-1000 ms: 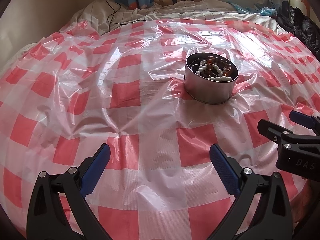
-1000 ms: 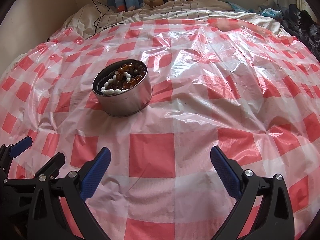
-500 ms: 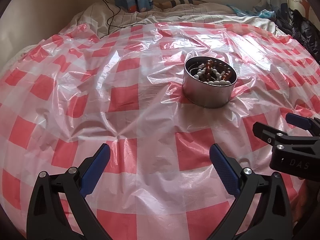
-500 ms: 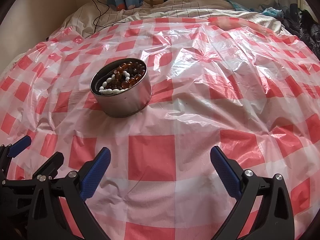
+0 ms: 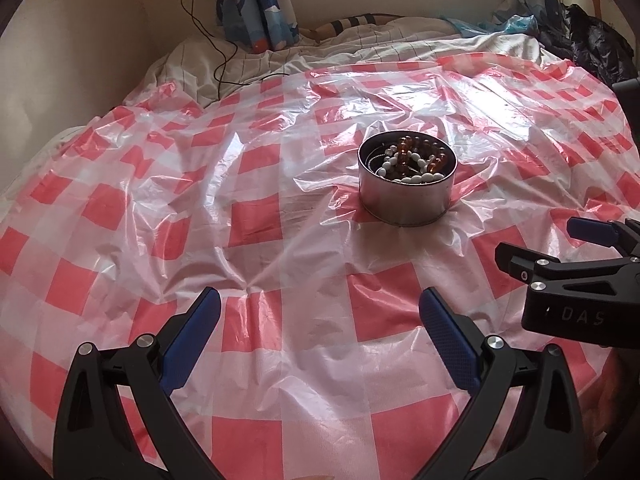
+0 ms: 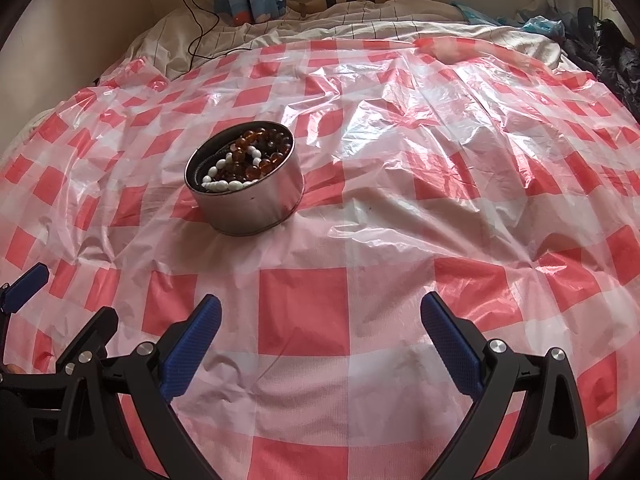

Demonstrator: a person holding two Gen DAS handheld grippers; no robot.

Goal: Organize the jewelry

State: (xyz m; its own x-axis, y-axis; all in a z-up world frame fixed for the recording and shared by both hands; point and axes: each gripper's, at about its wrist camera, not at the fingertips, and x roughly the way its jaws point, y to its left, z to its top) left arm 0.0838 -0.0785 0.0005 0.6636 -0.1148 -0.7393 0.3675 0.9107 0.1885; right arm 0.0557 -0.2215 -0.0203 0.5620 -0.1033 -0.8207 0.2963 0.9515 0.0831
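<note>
A round metal tin (image 5: 406, 204) stands on the red-and-white checked plastic sheet (image 5: 256, 216). It holds a white bead string (image 5: 416, 178) and amber bead strings (image 5: 408, 146). In the right wrist view the tin (image 6: 252, 208) sits left of centre with the white beads (image 6: 224, 184) and amber beads (image 6: 260, 148) inside. My left gripper (image 5: 320, 320) is open and empty, well short of the tin. My right gripper (image 6: 320, 324) is open and empty, near the sheet's front. It also shows in the left wrist view (image 5: 560, 248) at the right edge.
The sheet covers a bed with striped bedding (image 5: 360, 48) at the back. A black cable (image 5: 208, 40) runs down the wall at the back left, next to a blue curtain (image 5: 256, 8). Dark clothes (image 5: 592, 48) lie at the back right.
Both grippers have drawn back and risen a little, so the tin sits farther off and more of the wall and bedding shows. Both stay open and empty.
</note>
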